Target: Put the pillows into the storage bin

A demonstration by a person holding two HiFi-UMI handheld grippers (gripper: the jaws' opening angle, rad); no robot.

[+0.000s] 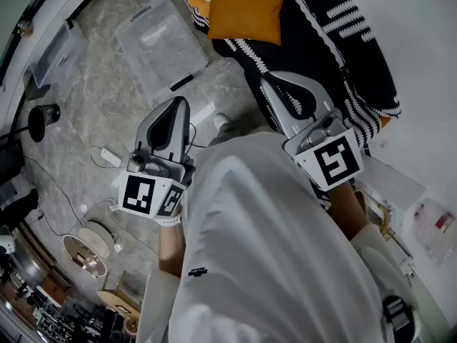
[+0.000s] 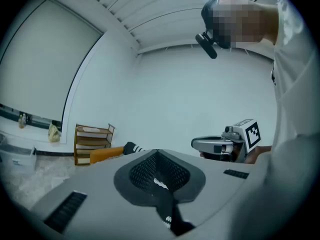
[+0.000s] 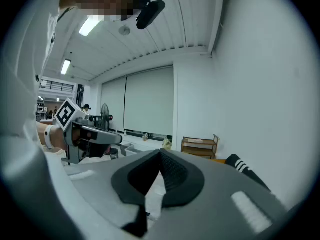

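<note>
Marble floor [image 1: 86, 127]: storage bin [image 1: 161, 45] near orange pillow [image 1: 246, 6] (on striped textile [image 1: 357, 48]); left gripper [image 1: 178, 104], right gripper [image 1: 275, 82] pressed together, empty.

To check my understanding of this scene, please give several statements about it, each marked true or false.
The orange pillow lies on black-and-white fabric. True.
The right gripper holds the orange pillow. False: it is shut and empty.
The bin stands on the floor. True.
The orange pillow is in the bin. False: it lies outside it.
The left gripper is wide open. False: it is shut.
</note>
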